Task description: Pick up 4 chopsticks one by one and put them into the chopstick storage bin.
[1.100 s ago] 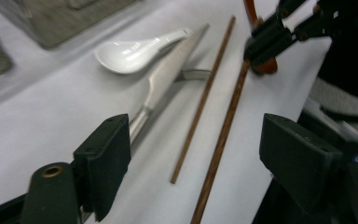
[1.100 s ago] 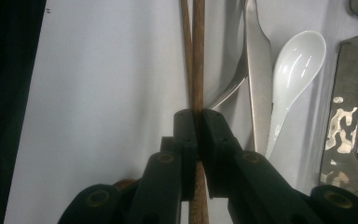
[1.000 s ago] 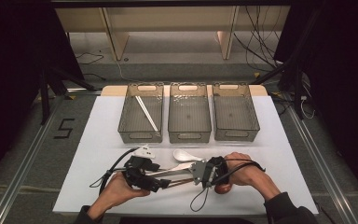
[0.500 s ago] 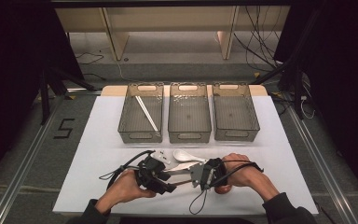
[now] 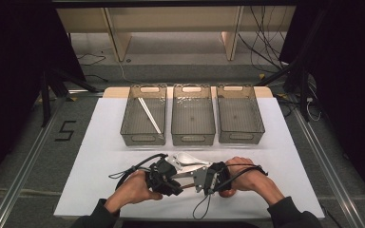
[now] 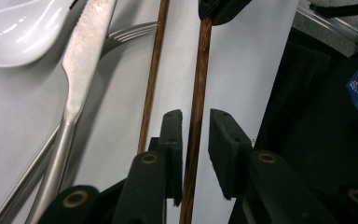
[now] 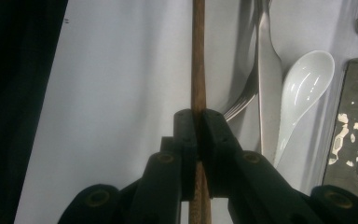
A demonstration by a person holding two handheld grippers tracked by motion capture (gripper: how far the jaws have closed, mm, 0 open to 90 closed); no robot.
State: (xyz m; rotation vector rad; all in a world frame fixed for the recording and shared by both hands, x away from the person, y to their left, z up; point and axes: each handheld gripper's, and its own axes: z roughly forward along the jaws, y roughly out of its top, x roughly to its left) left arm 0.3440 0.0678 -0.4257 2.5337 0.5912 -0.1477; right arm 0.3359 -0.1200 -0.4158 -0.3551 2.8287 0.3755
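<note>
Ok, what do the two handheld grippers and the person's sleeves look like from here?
Both are black. The left gripper has two flat rectangular jaws on thick arms with brass-coloured pivot rings. The right gripper is built the same. In the high view the right gripper carries a grey plate, a black cable trails from each gripper, and the person wears dark sleeves.

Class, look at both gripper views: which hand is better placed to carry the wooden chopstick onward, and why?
Right. The right gripper is clamped on the wooden chopstick; the left gripper has been closing around it, with a gap at one pad.
</note>
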